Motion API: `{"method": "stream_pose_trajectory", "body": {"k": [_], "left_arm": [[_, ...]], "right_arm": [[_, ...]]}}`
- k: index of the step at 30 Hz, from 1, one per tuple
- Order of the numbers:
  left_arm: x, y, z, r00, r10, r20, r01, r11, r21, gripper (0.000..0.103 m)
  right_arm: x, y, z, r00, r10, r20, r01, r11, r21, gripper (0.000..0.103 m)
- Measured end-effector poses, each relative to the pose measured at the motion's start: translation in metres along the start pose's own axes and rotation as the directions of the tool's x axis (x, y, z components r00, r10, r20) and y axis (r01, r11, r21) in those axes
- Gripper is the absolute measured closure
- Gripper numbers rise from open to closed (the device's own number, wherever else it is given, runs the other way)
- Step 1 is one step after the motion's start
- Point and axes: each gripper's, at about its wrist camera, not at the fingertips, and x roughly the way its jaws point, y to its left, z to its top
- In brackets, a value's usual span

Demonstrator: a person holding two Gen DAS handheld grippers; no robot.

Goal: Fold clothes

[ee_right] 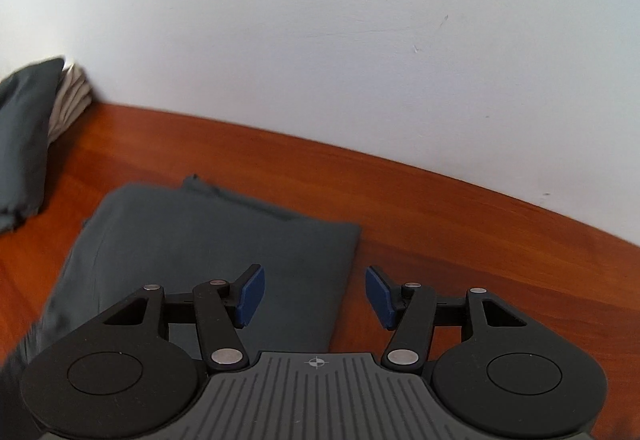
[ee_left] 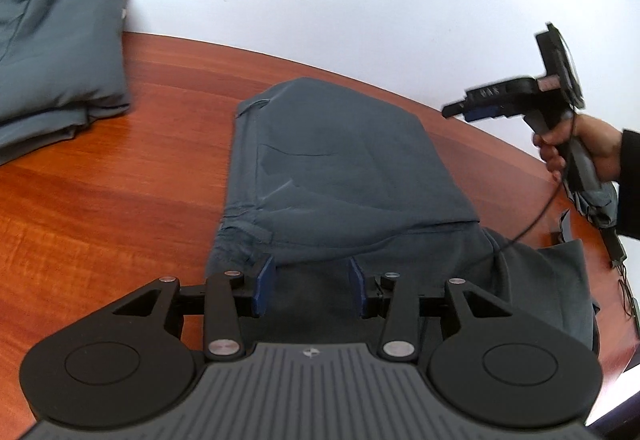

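Grey folded trousers [ee_left: 340,168] flat on wooden tabletop [ee_left: 100,192] | left tool [ee_left: 310,286] agape, empty, over near edge | right tool [ee_right: 314,296] agape, empty, raised

Black grippers, blue-padded fingers [ee_left: 264,286], silver screws, dark sleeve [ee_left: 630,184].

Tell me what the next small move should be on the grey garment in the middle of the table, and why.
Probably lower the left gripper and close it on the near edge of the grey garment. Its jaws are open and empty just above that edge, and unfolded cloth still trails toward the right, where the right gripper is open too.
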Motion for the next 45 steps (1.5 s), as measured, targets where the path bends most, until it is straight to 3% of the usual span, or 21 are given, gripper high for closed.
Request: {"method": "stream_pose_trajectory", "body": {"k": [5,10,16,24,25,28,32,39,45], "left_arm": [[0.016,-0.004,0.001,0.999,-0.013,-0.036,0.014,1.0,0.028,0.056],[0.033,-0.007,0.002,0.997,-0.025,-0.074,0.029,0.998,0.056,0.056],[0.049,-0.002,0.001,0.993,-0.012,-0.119,0.017,0.999,0.046,0.056],[0.063,0.014,-0.003,0.986,0.03,-0.164,-0.031,1.0,-0.004,0.056],[0.064,0.015,-0.003,0.986,0.032,-0.166,-0.034,0.999,-0.008,0.056],[0.063,0.015,-0.004,0.984,0.04,-0.171,-0.041,0.999,-0.005,0.056],[0.066,0.012,-0.006,0.979,0.067,-0.194,-0.064,0.998,0.023,0.057],[0.065,0.012,-0.008,0.976,0.096,-0.194,-0.087,0.995,0.051,0.059],[0.063,0.009,-0.01,0.974,0.125,-0.187,-0.115,0.991,0.065,0.059]], "right_arm": [[0.036,0.005,0.028,0.998,0.06,-0.003,-0.06,0.998,-0.029,0.044],[0.076,0.031,0.057,0.99,0.135,-0.037,-0.139,0.977,-0.159,0.044],[0.114,0.072,0.072,0.964,0.233,-0.129,-0.262,0.912,-0.316,0.045],[0.132,0.095,0.076,0.939,0.275,-0.206,-0.338,0.85,-0.405,0.045],[0.133,0.097,0.075,0.938,0.276,-0.21,-0.341,0.845,-0.413,0.046],[0.136,0.102,0.073,0.928,0.296,-0.225,-0.366,0.832,-0.417,0.072],[0.129,0.097,0.073,0.93,0.296,-0.219,-0.361,0.847,-0.39,0.09],[0.054,0.068,0.068,0.964,0.257,-0.063,-0.263,0.912,-0.316,0.093],[-0.047,0.039,0.03,0.969,0.236,0.077,-0.219,0.958,-0.185,0.094]]}}
